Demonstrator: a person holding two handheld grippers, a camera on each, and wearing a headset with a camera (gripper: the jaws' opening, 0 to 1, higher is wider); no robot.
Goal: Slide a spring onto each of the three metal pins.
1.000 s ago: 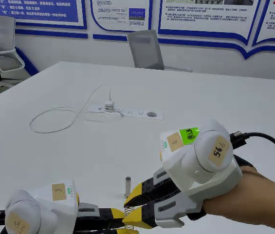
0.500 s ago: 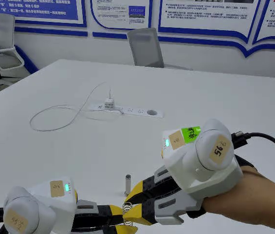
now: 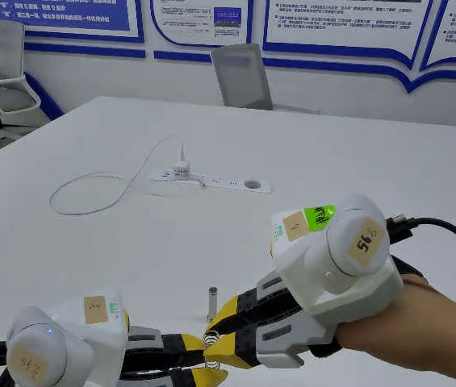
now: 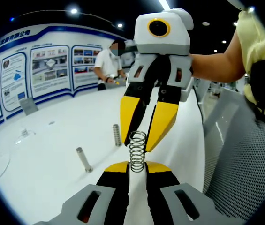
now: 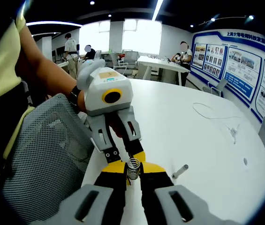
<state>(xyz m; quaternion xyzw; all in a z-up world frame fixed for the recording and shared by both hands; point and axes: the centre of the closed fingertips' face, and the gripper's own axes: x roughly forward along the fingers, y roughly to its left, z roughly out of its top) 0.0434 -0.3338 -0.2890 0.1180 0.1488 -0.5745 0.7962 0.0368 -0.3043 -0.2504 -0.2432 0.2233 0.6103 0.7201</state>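
Clenching the lower end of an upright coil spring (image 4: 138,149), the left gripper (image 4: 136,168) meets the right gripper (image 4: 140,140), which reaches in from opposite with its yellow jaws straddling the spring's top; whether they pinch it I cannot tell. Just beyond, a bare metal pin (image 4: 82,159) stands on the white table (image 4: 52,136), and a little farther stands a second pin (image 4: 117,135) with a ribbed surface.
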